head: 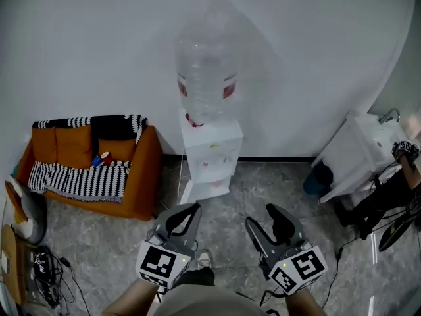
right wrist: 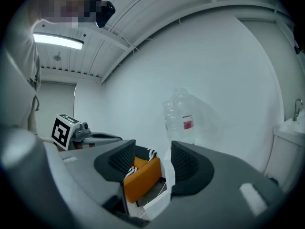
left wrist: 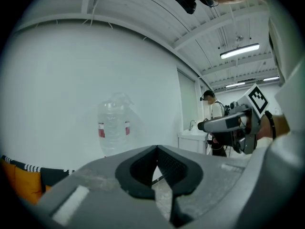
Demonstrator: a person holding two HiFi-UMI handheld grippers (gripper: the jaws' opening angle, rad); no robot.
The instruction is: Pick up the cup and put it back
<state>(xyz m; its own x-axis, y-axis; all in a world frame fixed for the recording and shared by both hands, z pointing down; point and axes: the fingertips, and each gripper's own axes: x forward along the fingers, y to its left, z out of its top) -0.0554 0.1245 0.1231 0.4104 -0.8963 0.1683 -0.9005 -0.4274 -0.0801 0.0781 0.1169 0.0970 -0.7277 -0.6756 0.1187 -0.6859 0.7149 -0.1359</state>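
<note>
A small red cup [head: 106,157] lies beside a blue one [head: 97,160] on the orange sofa [head: 141,189] at the left of the head view, far from both grippers. A white water dispenser [head: 210,157] with a large clear bottle [head: 205,71] stands against the wall straight ahead. My left gripper [head: 186,210] is low in the head view, shut, with its tips touching and nothing between them [left wrist: 156,149]. My right gripper [head: 260,216] is beside it, open and empty [right wrist: 152,159]; the sofa [right wrist: 140,178] and dispenser bottle [right wrist: 181,116] show through its gap.
A white sink unit [head: 358,153] stands at the right, with a blue bin [head: 318,180] below it and a person's arm [head: 404,153] and cables beside it. Bags and cables [head: 26,255] lie at the lower left. A person [left wrist: 214,123] stands by the sink.
</note>
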